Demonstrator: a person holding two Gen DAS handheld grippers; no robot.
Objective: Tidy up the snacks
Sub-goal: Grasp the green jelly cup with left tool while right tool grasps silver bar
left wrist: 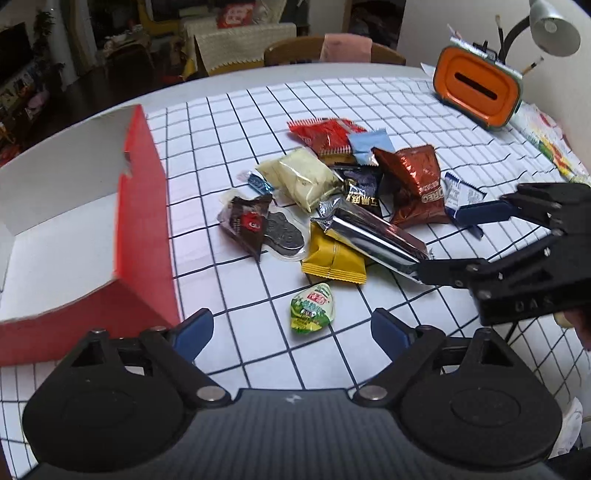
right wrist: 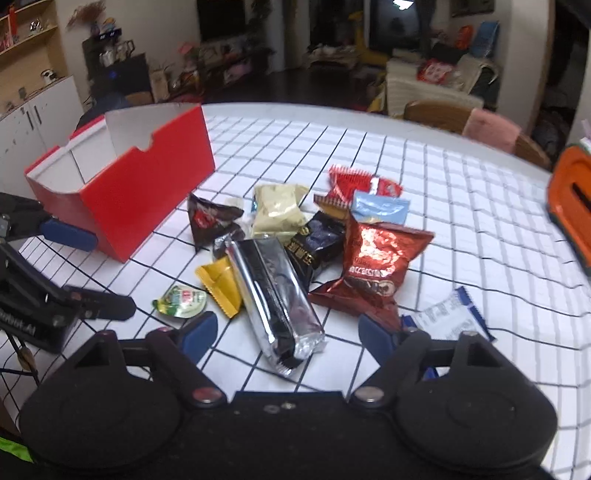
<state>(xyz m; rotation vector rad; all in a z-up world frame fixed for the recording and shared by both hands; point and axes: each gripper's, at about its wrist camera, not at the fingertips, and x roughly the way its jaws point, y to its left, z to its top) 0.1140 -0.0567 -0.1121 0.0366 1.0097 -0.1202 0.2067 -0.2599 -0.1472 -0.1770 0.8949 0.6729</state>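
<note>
A pile of snack packets lies on the checked tablecloth point(left wrist: 229, 122): a silver foil pack point(left wrist: 369, 236) point(right wrist: 275, 291), a yellow packet point(left wrist: 334, 260), a brown Oreo bag point(left wrist: 415, 184) point(right wrist: 376, 258), a cream packet point(left wrist: 299, 179), a red packet point(left wrist: 327, 134) and a green jelly cup point(left wrist: 312, 308) point(right wrist: 181, 301). An open red box point(left wrist: 144, 221) point(right wrist: 133, 195) stands to the left. My left gripper point(left wrist: 291, 328) is open just before the jelly cup. My right gripper point(right wrist: 286, 332) is open, its jaws either side of the silver pack's near end.
An orange tissue box point(left wrist: 478, 90) and a desk lamp point(left wrist: 552, 26) stand at the far right. A blue-and-white wrapper point(right wrist: 448, 317) lies beside my right gripper. Chairs point(left wrist: 332, 50) stand beyond the table's far edge.
</note>
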